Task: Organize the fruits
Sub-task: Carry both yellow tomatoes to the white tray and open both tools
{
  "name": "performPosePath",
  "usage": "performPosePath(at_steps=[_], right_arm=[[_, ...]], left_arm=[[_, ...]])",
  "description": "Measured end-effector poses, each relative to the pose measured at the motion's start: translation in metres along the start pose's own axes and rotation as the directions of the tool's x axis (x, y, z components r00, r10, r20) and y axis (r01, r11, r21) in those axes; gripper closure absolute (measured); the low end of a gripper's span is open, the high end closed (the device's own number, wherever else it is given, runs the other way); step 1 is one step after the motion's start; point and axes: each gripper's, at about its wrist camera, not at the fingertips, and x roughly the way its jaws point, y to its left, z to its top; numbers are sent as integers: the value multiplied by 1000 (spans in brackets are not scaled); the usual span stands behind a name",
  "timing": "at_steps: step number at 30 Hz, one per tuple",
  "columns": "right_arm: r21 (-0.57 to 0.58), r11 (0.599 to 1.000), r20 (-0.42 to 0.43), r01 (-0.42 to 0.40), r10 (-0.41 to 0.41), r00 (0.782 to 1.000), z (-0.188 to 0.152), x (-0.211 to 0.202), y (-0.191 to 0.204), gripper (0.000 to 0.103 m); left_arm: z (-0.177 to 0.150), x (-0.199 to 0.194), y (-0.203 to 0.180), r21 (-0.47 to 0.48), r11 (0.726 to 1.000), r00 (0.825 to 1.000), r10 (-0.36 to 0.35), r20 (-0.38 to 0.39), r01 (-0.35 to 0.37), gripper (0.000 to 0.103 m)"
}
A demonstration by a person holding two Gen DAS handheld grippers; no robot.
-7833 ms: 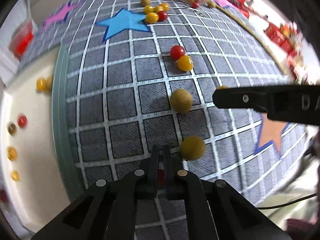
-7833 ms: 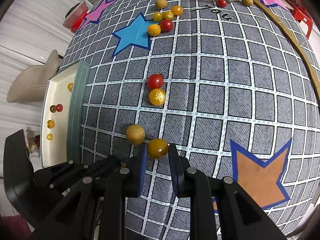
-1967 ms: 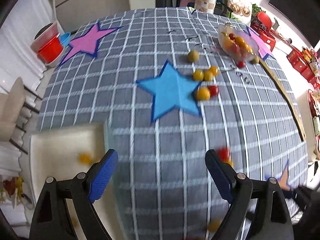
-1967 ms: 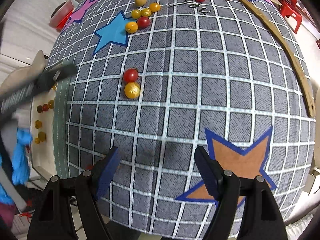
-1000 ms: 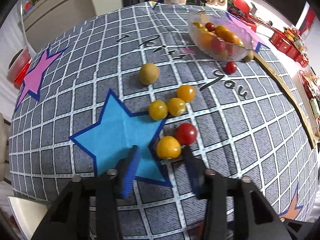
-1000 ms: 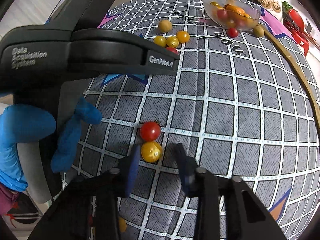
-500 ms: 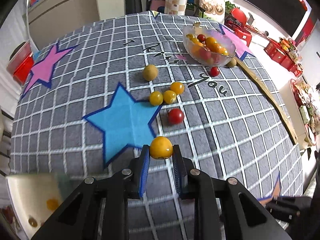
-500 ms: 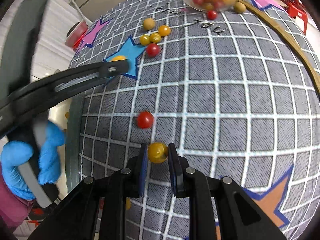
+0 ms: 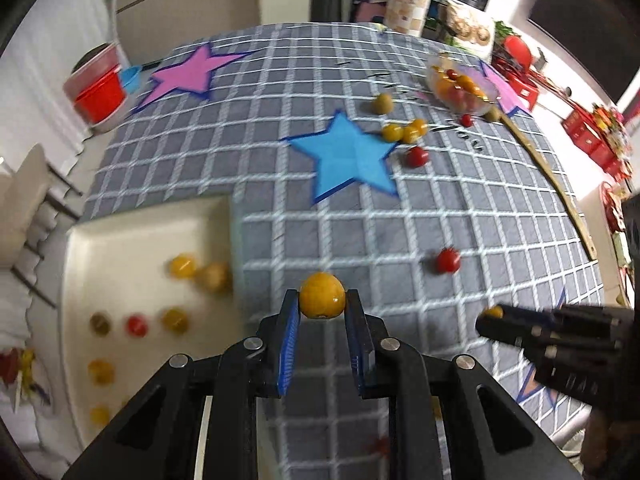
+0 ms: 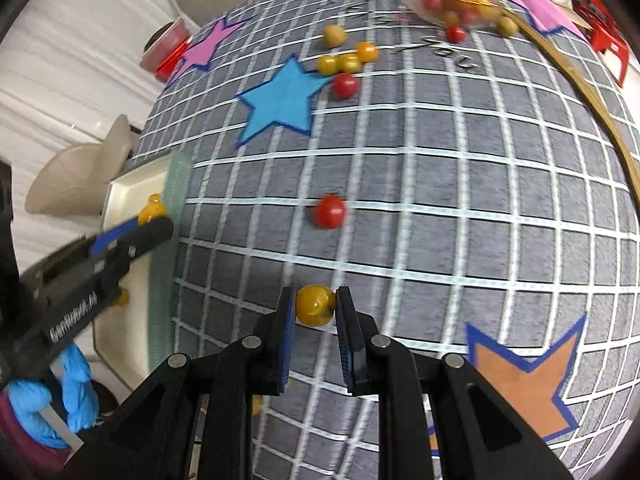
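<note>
Surface, left wrist view: grey checked tablecloth [image 9: 460, 216] with coloured stars, a white tray [image 9: 132, 240] at its near-left edge, a glass bowl [image 9: 460, 84] of fruit far off at the back right.
Left grip: my left gripper [image 9: 322, 304] is clamped on a yellow tomato [image 9: 322, 295]; the jaws have just been closing and the pads now press its two sides.
Where it must go: the tray lies to the left of my left jaws and just beside them, already holding several small fruits; this is the nearer hand to it.
Left pose: I point steeply down, above the cloth by the tray's edge.
Loose fruit: a red tomato [image 9: 448, 261] sits on the cloth to the right; more lie near the blue star [image 9: 348, 156].
Surface, right wrist view: same cloth, the tray [image 10: 132, 184] well off to the left, past my other gripper [image 10: 154, 216].
Right grip: my right gripper [image 10: 315, 308] is closed tight on a second yellow tomato [image 10: 315, 305].
Where it must go: tray lies leftward, further for this hand; a sideways carry is needed, I judge.
Right pose: tilted steeply down over the near cloth, a blue-gloved hand [image 10: 76, 384] showing at lower left.
</note>
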Motion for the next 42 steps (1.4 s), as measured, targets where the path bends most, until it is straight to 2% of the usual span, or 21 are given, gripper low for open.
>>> performPosePath(at_steps=[9,18,21,24,30,36,42], right_arm=[[-151,987,-39,-58,53,998,4,12,74,82],[-291,949,-103,-125,99,990,8,45,164,82],[-313,941,-145,-129,87,986,8,65,184,82],[-328,938,-180,-112,54,982,7,86,197,82],[-365,928,-191,-69,-2,982,6,106,211,81],[-393,919,-203,-33,-51,978,4,123,220,81],[-399,916,-198,-26,-59,978,3,129,227,80]], left_arm=[[-45,-26,68,-151,986,998,68,-10,-69,79],[-84,-35,126,-264,954,989,141,-36,-145,79],[-96,-30,140,-291,941,985,161,-59,-171,79],[-106,-24,148,-308,932,981,173,-82,-190,79],[-121,-11,157,-342,917,978,174,-117,-204,79],[-123,-2,156,-340,916,975,178,-130,-213,79],[-123,0,156,-328,918,972,185,-144,-224,77]])
